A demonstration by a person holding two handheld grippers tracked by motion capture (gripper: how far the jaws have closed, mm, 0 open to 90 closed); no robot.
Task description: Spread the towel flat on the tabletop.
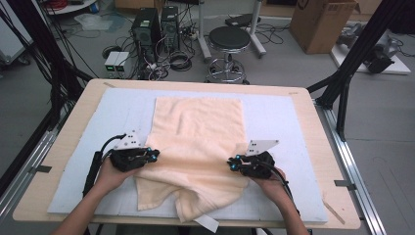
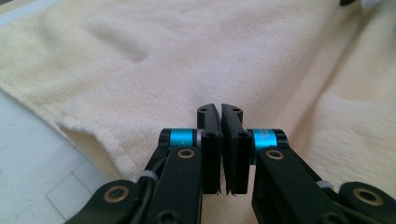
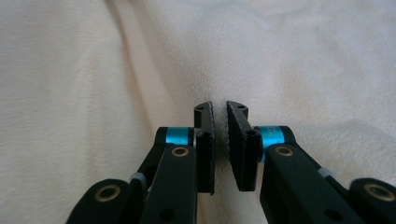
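A light wooden table (image 1: 58, 161) with rounded corners carries a pale blue-white mat (image 1: 279, 122) that covers most of its top, and a small white slip (image 1: 208, 223) pokes out at the near edge. Behind the table the grey floor holds two black computer towers (image 1: 155, 27), tangled cables, a round black stool (image 1: 229, 39) on a chrome base and a cardboard box (image 1: 320, 22); black frame struts rise at both sides. On the mat lies a cream towel (image 1: 198, 142), soft and fleecy, its far part flat and squared off, its near part rumpled into folds with a lobe hanging toward the table's near edge. The left gripper (image 1: 149, 155) sits at the towel's left edge, the right gripper (image 1: 234, 164) at its right edge, each held in a hand. In the left gripper view the jaws stand almost together, a thin slit between them, towel behind; in the right gripper view the toothed jaws are nearly closed too. Whether either pinches cloth I cannot tell
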